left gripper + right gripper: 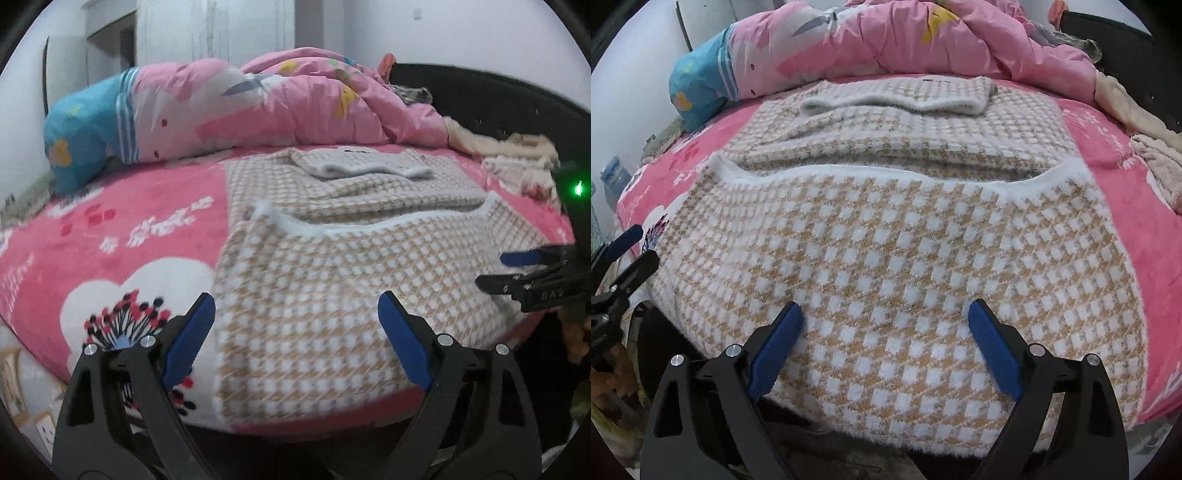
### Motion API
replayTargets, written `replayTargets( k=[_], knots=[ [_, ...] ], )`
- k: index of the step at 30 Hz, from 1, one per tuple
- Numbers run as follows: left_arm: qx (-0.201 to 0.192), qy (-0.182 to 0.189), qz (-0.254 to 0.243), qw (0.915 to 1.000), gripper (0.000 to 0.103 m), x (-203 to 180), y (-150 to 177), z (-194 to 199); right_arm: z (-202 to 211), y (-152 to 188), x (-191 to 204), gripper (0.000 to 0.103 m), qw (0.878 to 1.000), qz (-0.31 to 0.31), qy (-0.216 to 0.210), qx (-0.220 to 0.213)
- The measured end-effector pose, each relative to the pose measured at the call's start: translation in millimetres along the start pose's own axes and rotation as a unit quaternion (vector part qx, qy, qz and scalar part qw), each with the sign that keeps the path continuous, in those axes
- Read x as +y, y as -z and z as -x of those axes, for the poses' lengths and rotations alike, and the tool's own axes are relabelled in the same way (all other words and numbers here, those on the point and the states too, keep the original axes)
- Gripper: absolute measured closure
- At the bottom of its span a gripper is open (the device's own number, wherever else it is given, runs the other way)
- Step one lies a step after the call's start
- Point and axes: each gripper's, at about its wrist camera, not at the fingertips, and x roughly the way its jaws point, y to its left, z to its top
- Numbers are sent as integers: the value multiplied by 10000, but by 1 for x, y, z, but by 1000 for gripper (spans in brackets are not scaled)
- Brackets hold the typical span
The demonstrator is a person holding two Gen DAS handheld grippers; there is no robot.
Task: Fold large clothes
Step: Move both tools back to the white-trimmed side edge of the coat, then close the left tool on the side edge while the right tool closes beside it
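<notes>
A large beige-and-white houndstooth knit garment [332,295] [894,266] lies spread on the pink bed, its near part folded up over the rest, with a white-trimmed edge [886,173] across the middle. My left gripper [295,306] hovers open over the garment's near left corner, nothing between its blue pads. My right gripper [884,314] hangs open above the garment's near hem, also holding nothing. Each gripper shows in the other's view: the right one [498,271] at the right edge, the left one [635,247] at the left edge.
A pink bedsheet [110,236] covers the mattress. A bunched pink quilt [295,103] and a blue pillow [81,129] lie along the far side. Cream clothes [517,158] are piled at the far right by a dark headboard [498,99]. The bed's near edge drops off below the grippers.
</notes>
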Motion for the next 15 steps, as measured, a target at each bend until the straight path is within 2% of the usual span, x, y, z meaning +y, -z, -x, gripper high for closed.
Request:
replayTargets(
  k=[1, 4, 6, 8, 10, 11, 15],
  knots=[
    [18, 60, 130, 9999, 17, 8, -2, -2, 2, 1, -1, 14, 10000, 21, -3, 13],
    [199, 209, 566, 9980, 28, 31, -10, -16, 1, -4, -2, 14, 9999, 85, -48, 83],
    [339, 579, 894, 9937, 32, 43, -15, -28, 0, -5, -2, 14, 9998, 127, -82, 105],
    [534, 968, 1184, 9868, 40, 57, -20, -46, 0, -6, -2, 14, 9997, 162, -123, 104],
    [756, 1193, 1276, 9817, 44, 63, -24, -66, -1, -6, -4, 14, 9996, 187, -168, 93],
    [897, 1228, 1326, 9794, 51, 66, -26, -75, -1, -6, -4, 14, 9996, 190, -182, 88],
    [1131, 1395, 1215, 9762, 54, 62, -33, -93, -1, -5, -5, 14, 9994, 230, -245, 58]
  ],
)
